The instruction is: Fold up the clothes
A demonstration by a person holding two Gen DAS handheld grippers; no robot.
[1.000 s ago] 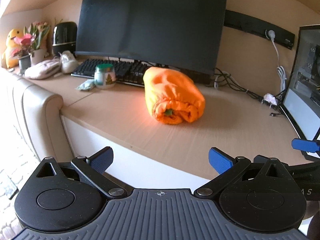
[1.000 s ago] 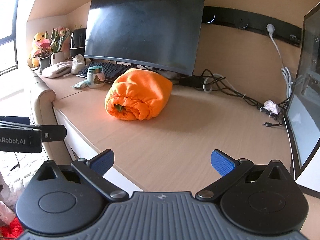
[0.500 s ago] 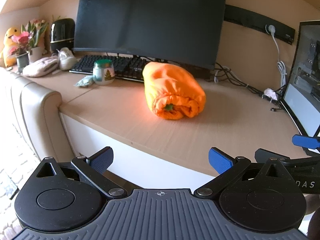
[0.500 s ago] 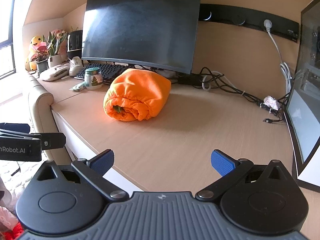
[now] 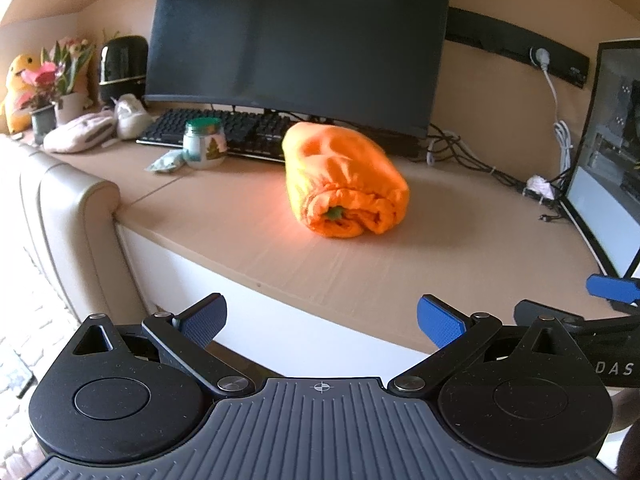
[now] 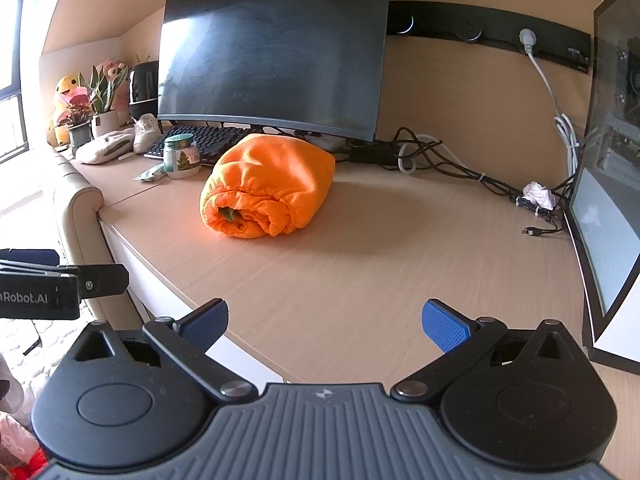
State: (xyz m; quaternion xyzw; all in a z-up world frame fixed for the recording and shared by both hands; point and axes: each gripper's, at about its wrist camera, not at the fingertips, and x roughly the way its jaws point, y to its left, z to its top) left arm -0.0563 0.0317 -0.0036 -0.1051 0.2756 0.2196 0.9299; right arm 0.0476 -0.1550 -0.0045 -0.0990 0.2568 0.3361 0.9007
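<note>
Orange garment (image 5: pixel 344 184) was rolled into a tight bundle, lying on the wooden desk (image 5: pixel 400 272) mid-surface, rolled end toward the cameras, a bit of green showing in the roll's core. Same bundle in the right wrist view (image 6: pixel 268 188). Nothing touched it.

Left gripper (image 5: pixel 320 318) sat back at the desk's front edge, well apart from the bundle. Jaws spread wide, blue pads (image 5: pixel 440 320) empty. Right gripper (image 6: pixel 325 322) was over the front part of the desk (image 6: pixel 380 280), also well short of the bundle, jaws wide apart, nothing between the pads (image 6: pixel 446 326). Each gripper showed up at the edge of the other's view.

Behind the bundle: black keyboard (image 5: pixel 224 130) under a large dark monitor (image 5: pixel 296 36). Green-lidded jar (image 5: pixel 203 142) stood left of the bundle, near it but apart, with a crumpled wrapper (image 5: pixel 168 160) just beside the jar. Further left: white shoe (image 5: pixel 130 114), pale pouch (image 5: pixel 80 136), potted plants (image 5: pixel 60 80), yellow plush toy (image 5: pixel 18 88), black speaker-like unit (image 5: pixel 123 64).

Right side: tangled cables (image 6: pixel 440 160) along the wall, a white wad (image 6: pixel 540 194) near them, second monitor (image 6: pixel 608 200) at the frame edge. Padded beige chair back (image 5: pixel 76 216) abutted the desk's left corner.
</note>
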